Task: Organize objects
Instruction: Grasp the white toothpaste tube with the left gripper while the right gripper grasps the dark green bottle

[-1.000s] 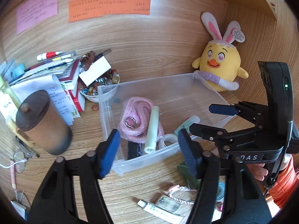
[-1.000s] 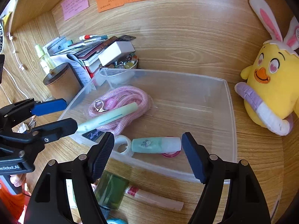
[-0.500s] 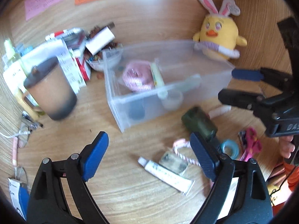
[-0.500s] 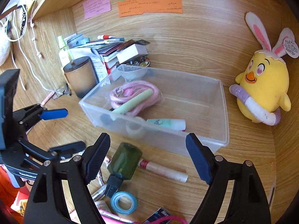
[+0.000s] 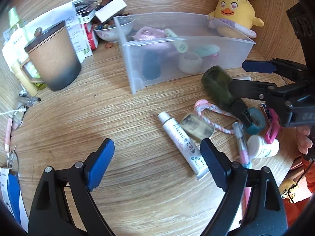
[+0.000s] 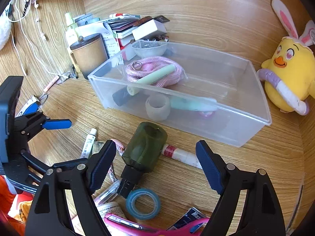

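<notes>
Backing off the bin (image 6: pixel 232 135), both tongs, left (image 5: pixel 155 163) and right (image 6: pixel 155 163), wide open and empty; next pickups: tube (image 5: pixel 182 139), green bottle (image 6: pixel 144 147).

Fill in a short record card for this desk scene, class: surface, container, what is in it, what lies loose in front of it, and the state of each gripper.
surface: wooden desk
container: clear plastic bin, open top
in bin: pink cord, pale green tube, white tape ring, mint tube
loose in front: green bottle on its side, blue tape roll, white tube, pink scissors
beside bin: yellow chick plush, brown lidded mug
left gripper: open, empty, jaws just widened
right gripper: open, empty, jaws just widened, green bottle lying between the fingers
</notes>
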